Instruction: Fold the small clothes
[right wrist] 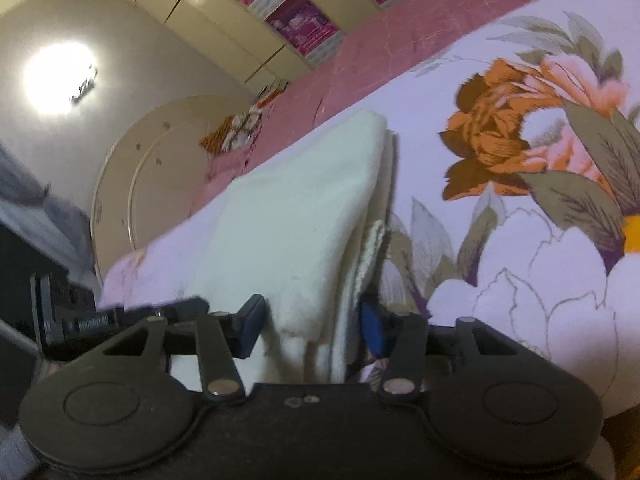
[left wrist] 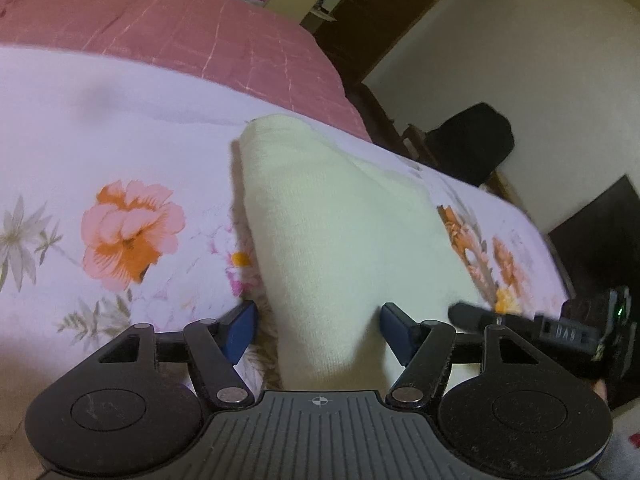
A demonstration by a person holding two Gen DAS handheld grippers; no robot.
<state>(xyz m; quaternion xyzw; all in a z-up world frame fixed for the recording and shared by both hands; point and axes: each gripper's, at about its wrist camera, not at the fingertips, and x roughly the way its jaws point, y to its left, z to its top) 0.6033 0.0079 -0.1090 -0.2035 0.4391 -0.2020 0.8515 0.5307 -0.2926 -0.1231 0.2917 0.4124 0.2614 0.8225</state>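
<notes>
A folded cream cloth (left wrist: pixel 340 220) lies lengthwise on the floral bedsheet (left wrist: pixel 120 140), its near end running in between the blue pads of my left gripper (left wrist: pixel 318 330). The right pad touches the cloth. A thin strip of sheet shows beside the left pad, so the jaws stand open around it. In the right wrist view the same cream cloth (right wrist: pixel 296 200) shows its layered edge. My right gripper (right wrist: pixel 312 328) has both pads against the bunched near end. The right gripper's black finger (left wrist: pixel 472 312) reaches in at the cloth's right side.
A pink quilted blanket (left wrist: pixel 180 20) covers the far part of the bed. Past the bed's right edge stands a black chair (left wrist: pixel 472 140) on the floor. Cream wardrobe doors (right wrist: pixel 200 8) and a round cream panel (right wrist: pixel 140 168) stand behind the bed.
</notes>
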